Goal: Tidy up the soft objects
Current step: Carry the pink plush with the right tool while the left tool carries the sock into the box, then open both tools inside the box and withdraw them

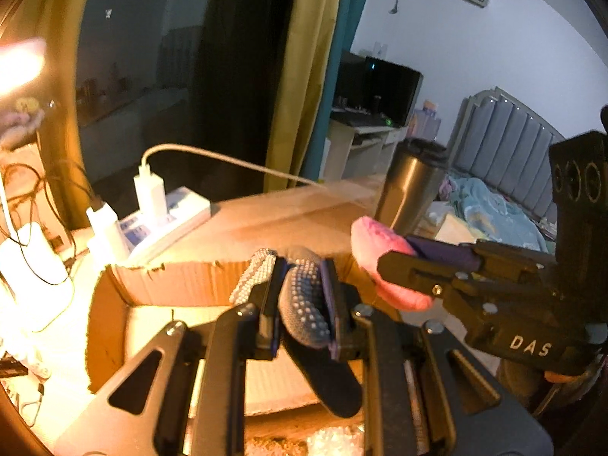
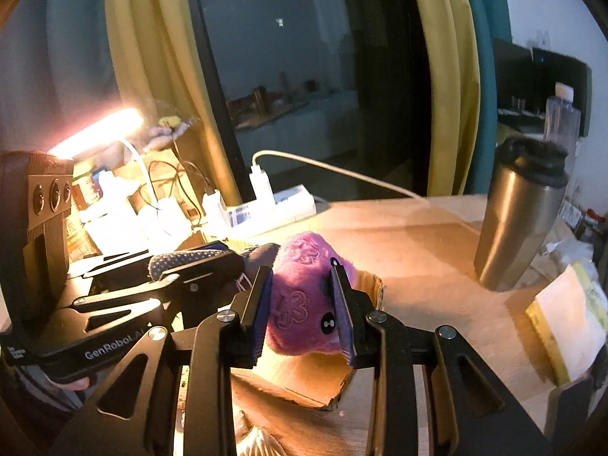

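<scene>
While both claws hang over the open box (image 1: pixel 114 304), the left gripper (image 1: pixel 300 292) is clamped tight on a dotted glove (image 1: pixel 304 300), whose cuff dangles into the box. Just right of it, the right gripper (image 2: pixel 304 304), jaws partly apart, pinches a pink plush (image 2: pixel 304 296) above the box's right edge. Beyond stands a steel tumbler (image 2: pixel 516 220).

Pink plush toy (image 2: pixel 304 296) clamped between right tongs (image 2: pixel 304 304) above cardboard box (image 2: pixel 296 383).
</scene>
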Demonstrator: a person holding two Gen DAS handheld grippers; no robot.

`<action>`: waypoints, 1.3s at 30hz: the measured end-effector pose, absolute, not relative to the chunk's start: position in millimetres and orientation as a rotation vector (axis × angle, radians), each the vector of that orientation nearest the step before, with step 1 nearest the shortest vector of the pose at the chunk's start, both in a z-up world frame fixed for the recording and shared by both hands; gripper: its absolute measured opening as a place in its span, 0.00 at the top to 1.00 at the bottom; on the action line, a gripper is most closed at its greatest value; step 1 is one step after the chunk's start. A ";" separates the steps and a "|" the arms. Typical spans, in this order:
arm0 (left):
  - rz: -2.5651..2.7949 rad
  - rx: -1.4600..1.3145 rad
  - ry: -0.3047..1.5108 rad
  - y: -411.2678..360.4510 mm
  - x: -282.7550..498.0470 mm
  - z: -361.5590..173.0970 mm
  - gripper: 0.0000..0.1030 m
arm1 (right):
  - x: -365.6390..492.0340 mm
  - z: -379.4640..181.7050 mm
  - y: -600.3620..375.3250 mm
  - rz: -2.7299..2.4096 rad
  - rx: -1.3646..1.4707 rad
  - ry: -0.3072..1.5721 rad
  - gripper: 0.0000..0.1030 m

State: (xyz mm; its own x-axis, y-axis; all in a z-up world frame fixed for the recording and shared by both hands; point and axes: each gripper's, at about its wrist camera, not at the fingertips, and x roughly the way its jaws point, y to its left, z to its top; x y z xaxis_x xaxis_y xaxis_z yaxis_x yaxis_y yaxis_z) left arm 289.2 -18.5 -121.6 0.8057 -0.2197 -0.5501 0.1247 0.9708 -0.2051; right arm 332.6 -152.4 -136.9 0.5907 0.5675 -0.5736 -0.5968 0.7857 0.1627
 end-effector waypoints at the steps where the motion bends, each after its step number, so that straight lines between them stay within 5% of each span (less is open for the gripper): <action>1: -0.186 -0.163 0.615 -18.9 291.3 -124.9 0.82 | 334.7 -140.1 -151.2 0.675 -0.049 0.661 0.68; 7: -0.202 -0.193 0.694 -17.2 304.8 -147.0 0.75 | 342.3 -152.6 -146.3 0.668 -0.043 0.711 0.67; 12: -0.180 -0.199 0.744 -14.5 311.4 -158.2 0.72 | 344.4 -154.1 -147.1 0.646 -0.040 0.732 0.53; 14: -0.182 -0.187 0.753 -15.2 309.8 -159.0 0.58 | 342.2 -152.7 -150.6 0.636 -0.035 0.729 0.51; 15: -0.180 -0.179 0.755 -16.5 307.2 -158.7 0.43 | 341.0 -152.3 -152.2 0.631 -0.033 0.727 0.51; 16: -0.180 -0.172 0.755 -16.7 305.2 -158.4 0.41 | 340.2 -152.4 -153.4 0.624 -0.031 0.728 0.51; 39: -0.120 -0.152 0.576 3.1 195.4 -102.4 0.40 | 243.2 -112.1 -170.6 0.539 -0.099 0.624 0.44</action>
State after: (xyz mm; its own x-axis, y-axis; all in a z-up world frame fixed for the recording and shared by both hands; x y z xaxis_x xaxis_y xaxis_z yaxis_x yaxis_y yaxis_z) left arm 195.4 3.1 -102.4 0.8322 -0.1548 -0.5325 0.0698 0.9818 -0.1764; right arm 243.2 -170.6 -112.1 0.6792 0.4499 -0.5799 -0.5082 0.8583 0.0707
